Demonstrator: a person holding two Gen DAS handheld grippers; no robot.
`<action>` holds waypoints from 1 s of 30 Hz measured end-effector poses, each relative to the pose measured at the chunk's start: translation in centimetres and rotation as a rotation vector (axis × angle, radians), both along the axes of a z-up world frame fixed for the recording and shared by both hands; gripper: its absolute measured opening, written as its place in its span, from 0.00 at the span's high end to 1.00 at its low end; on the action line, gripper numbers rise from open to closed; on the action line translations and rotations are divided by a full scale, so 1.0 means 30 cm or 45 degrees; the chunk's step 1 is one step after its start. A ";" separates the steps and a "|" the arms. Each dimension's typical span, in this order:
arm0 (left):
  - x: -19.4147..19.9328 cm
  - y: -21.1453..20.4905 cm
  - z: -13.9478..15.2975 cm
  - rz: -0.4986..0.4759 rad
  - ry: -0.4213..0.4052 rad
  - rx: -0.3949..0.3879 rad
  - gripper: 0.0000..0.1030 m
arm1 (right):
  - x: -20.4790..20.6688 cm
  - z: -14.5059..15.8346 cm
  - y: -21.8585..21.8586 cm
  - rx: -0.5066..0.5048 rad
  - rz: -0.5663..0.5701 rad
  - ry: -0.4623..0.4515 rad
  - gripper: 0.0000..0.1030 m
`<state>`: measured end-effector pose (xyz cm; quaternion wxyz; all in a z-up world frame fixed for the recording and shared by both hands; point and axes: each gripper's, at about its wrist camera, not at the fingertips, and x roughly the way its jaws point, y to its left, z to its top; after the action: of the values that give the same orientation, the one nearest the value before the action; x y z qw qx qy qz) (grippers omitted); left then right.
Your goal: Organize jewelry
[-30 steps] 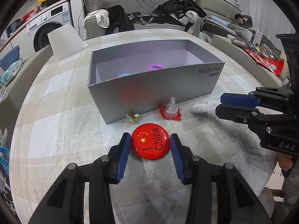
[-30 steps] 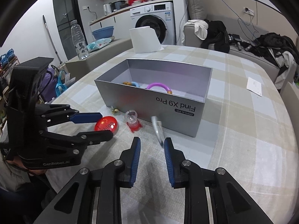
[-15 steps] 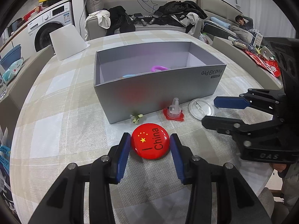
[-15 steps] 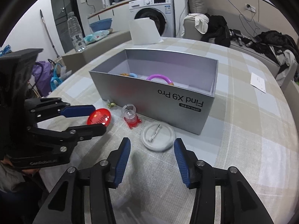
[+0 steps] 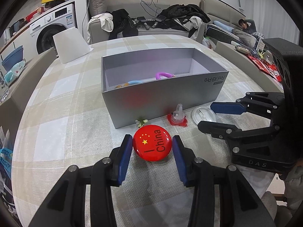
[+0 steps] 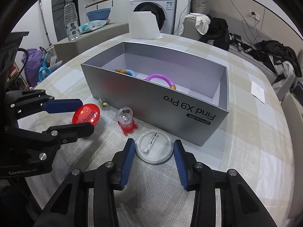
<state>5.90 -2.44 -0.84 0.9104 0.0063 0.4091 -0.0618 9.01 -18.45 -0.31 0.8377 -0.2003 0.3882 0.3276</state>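
Both the left gripper [image 5: 152, 149] and right gripper [image 6: 154, 151] hover low, jaws spread wide.

My right gripper [image 6: 154, 149] is spread wide around the white pin badge [image 6: 154, 146], which lies face down on the table [image 6: 255, 132] just before the grey box [image 6: 189, 111]. My left gripper [image 6: 83, 113] brackets the red badge [image 6: 86, 113]. A ring stand [image 6: 126, 122] sits between the badges.

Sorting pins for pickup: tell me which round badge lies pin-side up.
The white badge between the right gripper fingers: its back and pin show. The red China badge lies printed face up.
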 end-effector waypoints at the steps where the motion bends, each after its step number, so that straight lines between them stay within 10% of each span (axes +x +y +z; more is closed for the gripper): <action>1: -0.001 0.000 0.001 0.000 -0.003 0.000 0.64 | -0.002 0.001 -0.005 0.005 0.002 0.003 0.62; 8: -0.008 -0.001 0.001 -0.002 -0.009 -0.006 0.64 | -0.006 0.020 -0.053 0.052 -0.003 0.002 0.78; 16: -0.009 -0.003 0.002 -0.003 -0.014 -0.007 0.64 | -0.017 0.012 -0.040 0.048 0.016 0.021 0.59; 30: -0.011 0.000 0.009 0.005 -0.029 -0.011 0.64 | -0.002 0.003 -0.016 -0.005 0.011 0.014 0.61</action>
<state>5.57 -2.45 -0.56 0.9152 0.0025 0.3984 -0.0617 8.95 -18.92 -0.22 0.8339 -0.2017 0.3926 0.3315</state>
